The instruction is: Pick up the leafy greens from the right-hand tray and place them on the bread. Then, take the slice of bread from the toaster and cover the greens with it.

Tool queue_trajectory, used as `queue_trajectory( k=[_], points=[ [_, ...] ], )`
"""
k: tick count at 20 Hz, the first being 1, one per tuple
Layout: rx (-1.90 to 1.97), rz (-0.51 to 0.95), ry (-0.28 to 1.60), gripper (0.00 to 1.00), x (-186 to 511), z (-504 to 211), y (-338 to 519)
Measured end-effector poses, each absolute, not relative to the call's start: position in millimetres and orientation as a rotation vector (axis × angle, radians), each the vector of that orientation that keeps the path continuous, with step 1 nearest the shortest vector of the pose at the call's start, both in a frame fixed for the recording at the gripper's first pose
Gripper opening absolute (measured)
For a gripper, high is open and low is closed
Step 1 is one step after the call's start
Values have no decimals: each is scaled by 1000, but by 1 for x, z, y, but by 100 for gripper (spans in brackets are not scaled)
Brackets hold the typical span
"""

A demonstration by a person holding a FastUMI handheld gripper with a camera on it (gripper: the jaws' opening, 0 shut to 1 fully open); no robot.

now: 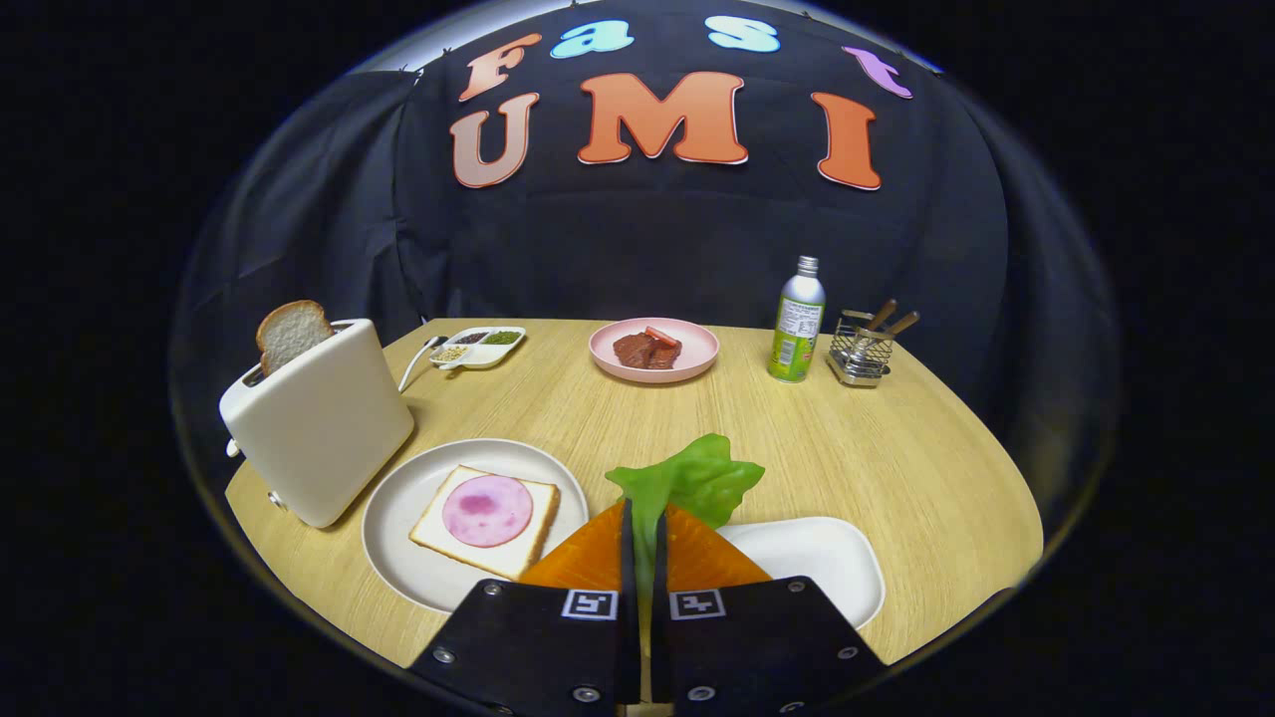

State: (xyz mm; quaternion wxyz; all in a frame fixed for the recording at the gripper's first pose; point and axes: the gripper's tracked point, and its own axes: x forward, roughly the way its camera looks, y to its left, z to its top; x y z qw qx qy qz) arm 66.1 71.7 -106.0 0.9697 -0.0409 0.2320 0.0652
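On the far left of the round wooden table (877, 468) stands a white toaster (319, 428) with a bread slice (291, 334) poking up. Beside it, a round plate (398, 518) carries bread topped with ham (486, 518). Right of that, the gripper (644, 533) points forward and level, orange fingers (588, 563) nearly closed, pinching the lettuce leaf (697, 478) above the white tray (827, 568).

Gripper (644, 518) level, pointing forward; orange fingers (588, 563) nearly closed, pinching leafy greens (697, 483) that fan out beyond tips.
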Motion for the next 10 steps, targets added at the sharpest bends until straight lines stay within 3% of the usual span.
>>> queue_trajectory(
  k=[10],
  points=[
    [-81,250,475,5,74,-108,144]
  ],
)
